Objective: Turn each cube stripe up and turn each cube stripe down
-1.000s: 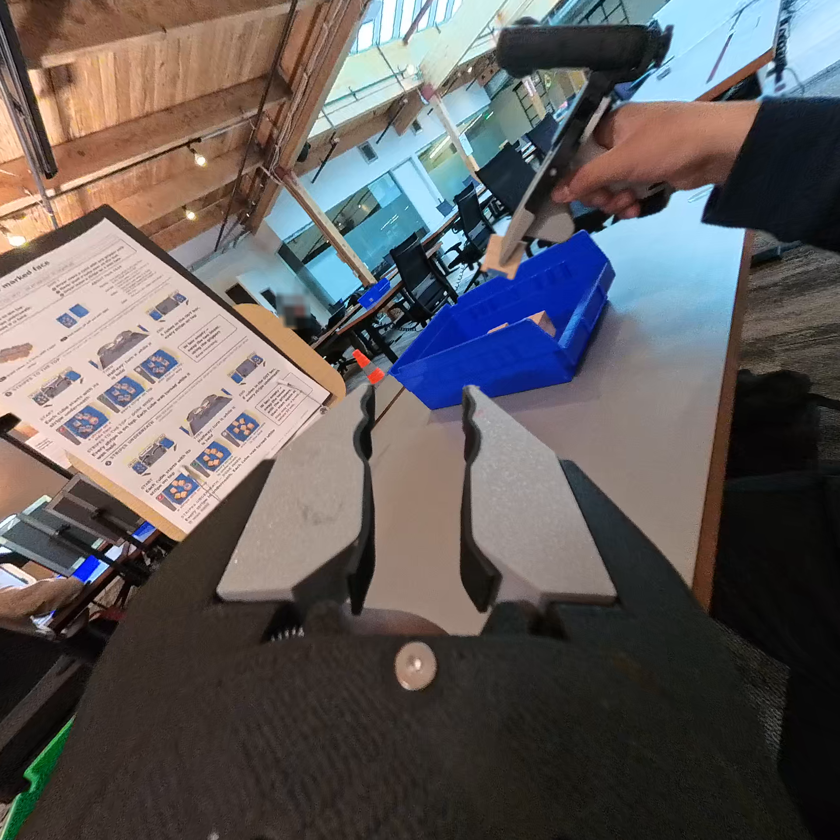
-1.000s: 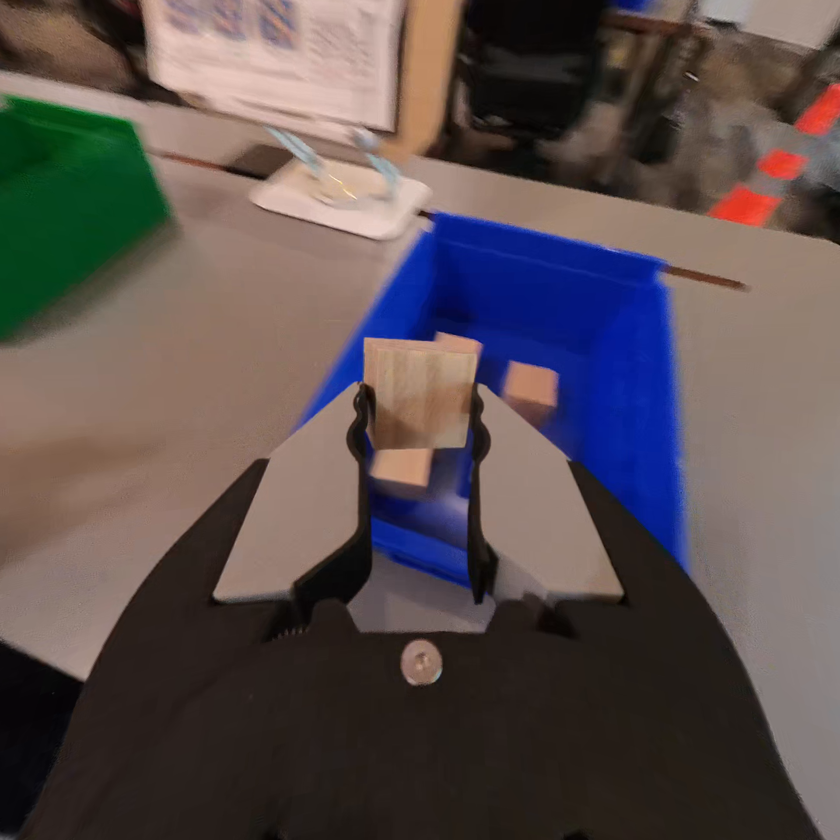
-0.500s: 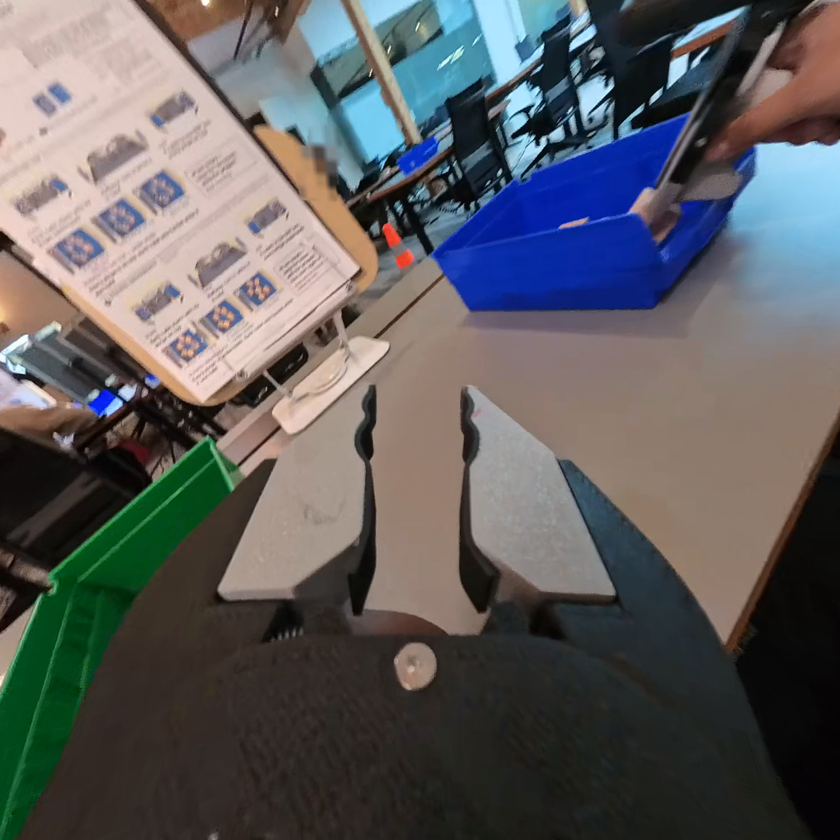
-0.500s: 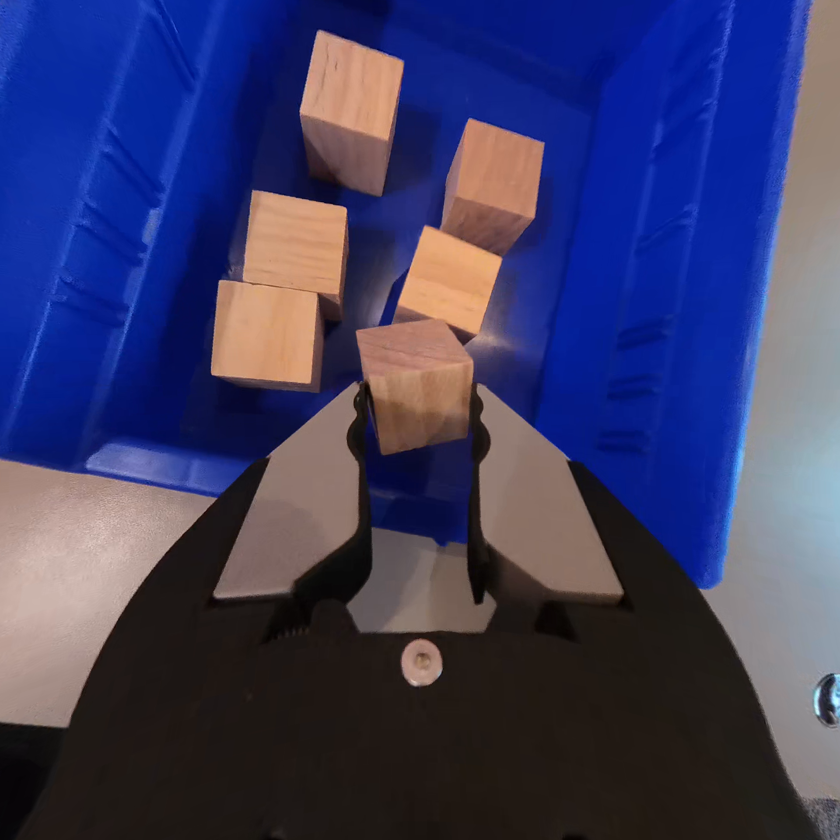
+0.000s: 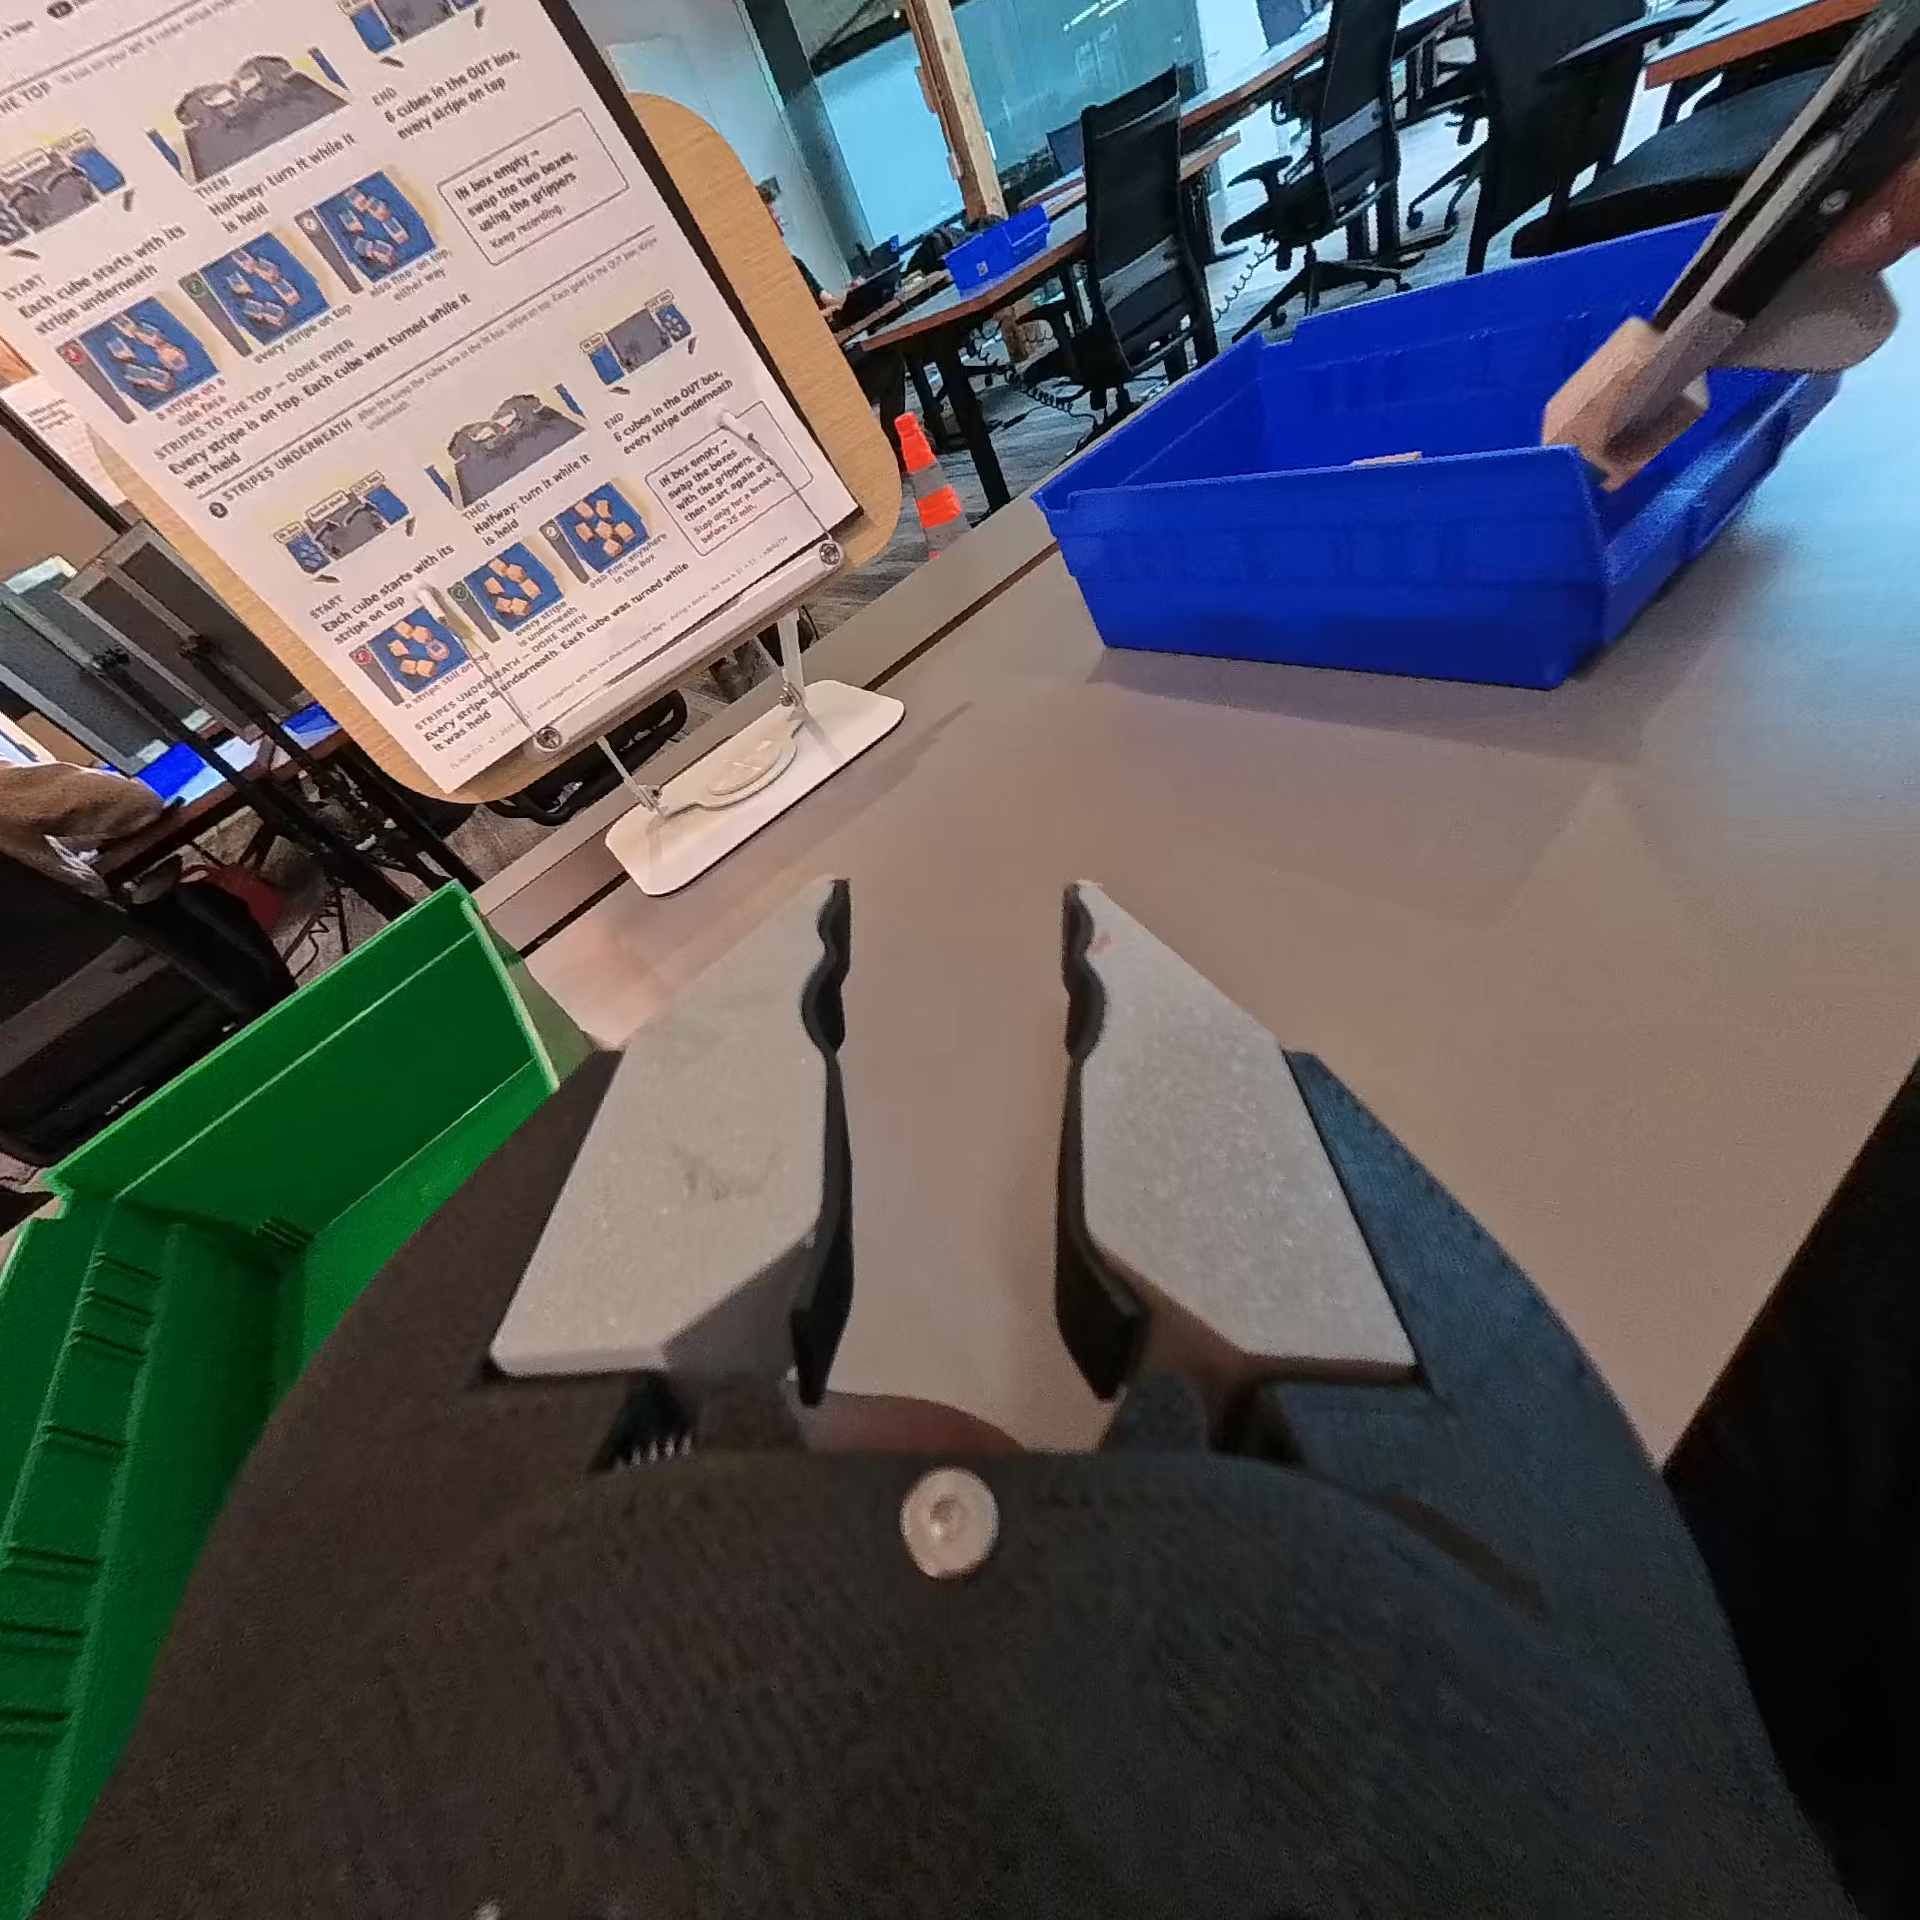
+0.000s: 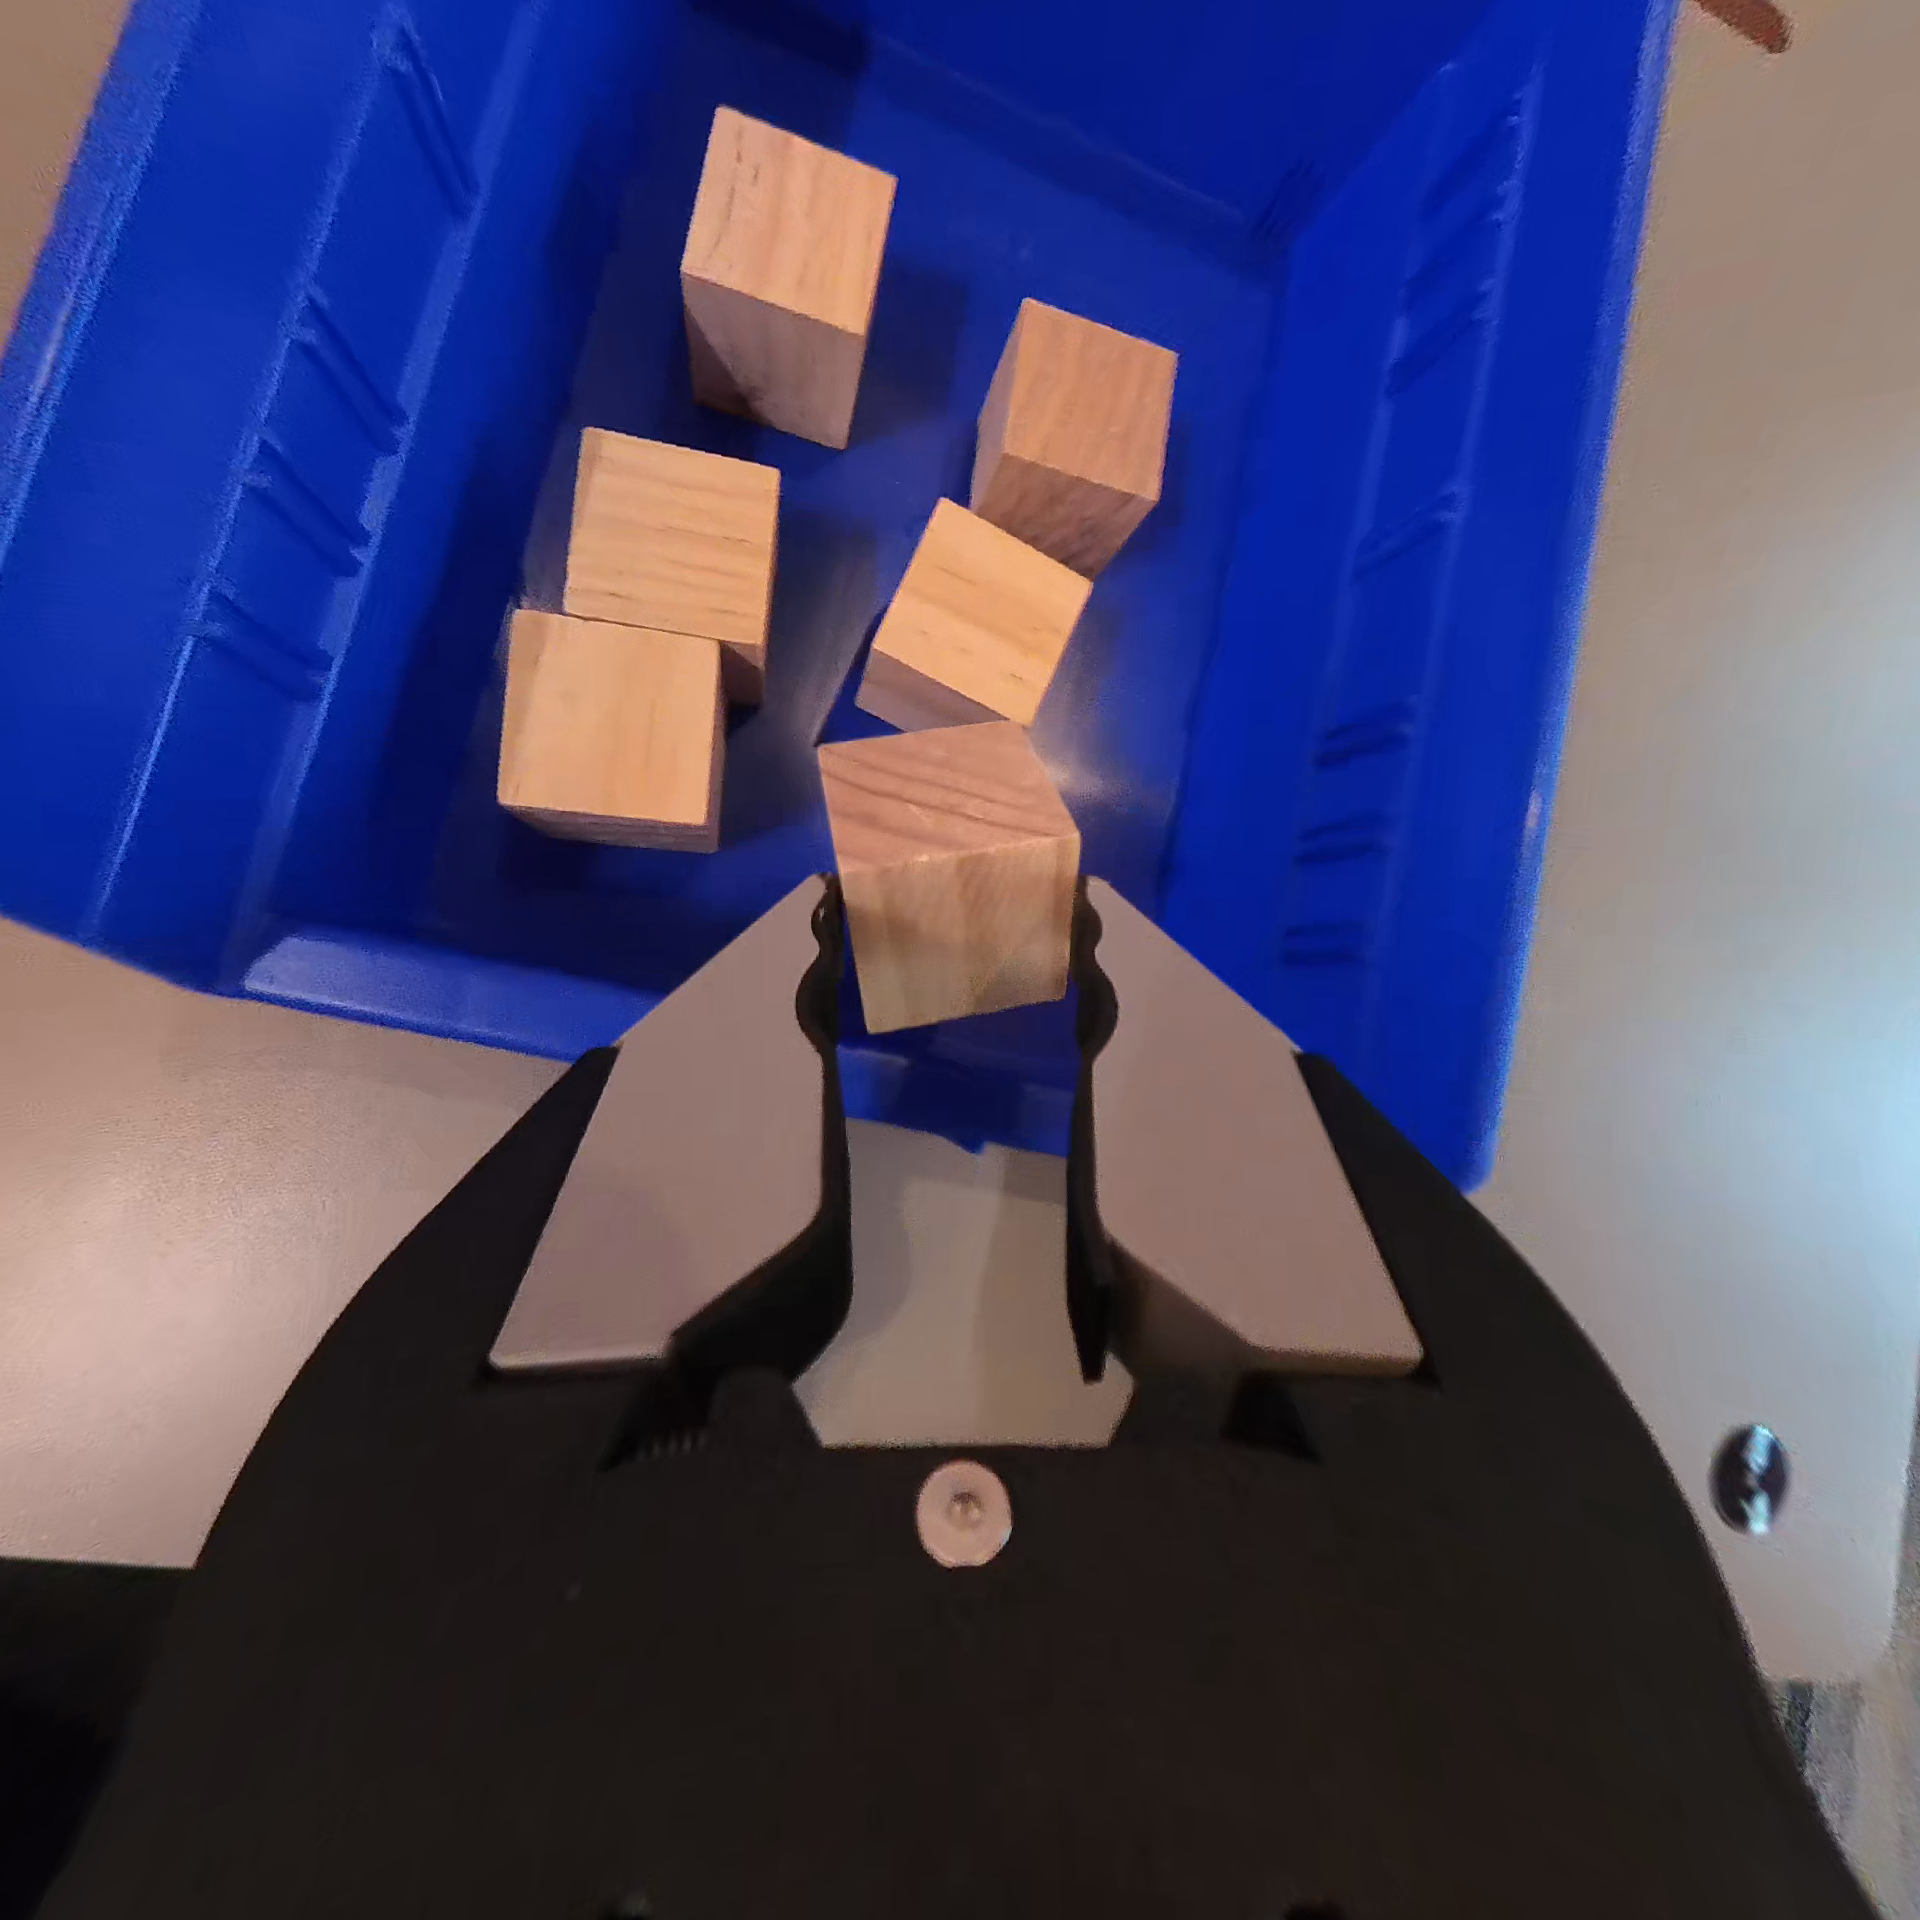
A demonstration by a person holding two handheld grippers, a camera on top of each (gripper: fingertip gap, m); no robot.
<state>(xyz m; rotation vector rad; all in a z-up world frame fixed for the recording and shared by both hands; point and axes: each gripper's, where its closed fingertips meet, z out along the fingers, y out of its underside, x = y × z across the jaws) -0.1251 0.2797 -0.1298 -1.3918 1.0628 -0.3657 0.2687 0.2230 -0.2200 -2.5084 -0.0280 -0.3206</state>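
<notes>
Grey tabletop (image 5: 1299, 831) carries everything, with an open office of desks and black chairs behind it. Farthest left of the left gripper (image 5: 951, 914) sits a green plastic bin (image 5: 260, 1122), and no cube shows in the part of it that is in view. Ahead and to the left of that gripper stands a printed instruction sheet on a clear stand (image 5: 416, 343). The left gripper itself hovers low over bare table, its grey fingers spread and holding nothing.

Ahead and well to its right lies the blue plastic bin (image 6: 208, 416), and the right gripper (image 6: 956, 914) hangs above the bin's near wall, pinching a light wooden cube (image 6: 956, 894) by two opposite sides, slightly tilted. Beyond its fingertips five more wooden cubes (image 6: 675, 551) rest on the bin floor: three ahead and left, two ahead and slightly right.

No stripe shows on any visible face, held cube included (so the stripes probably face down or away). By that reading this looks like the sixth and last cube of a stripes-down pass, about to be set down; whether a stripes-up pass is done, I cannot tell.
</notes>
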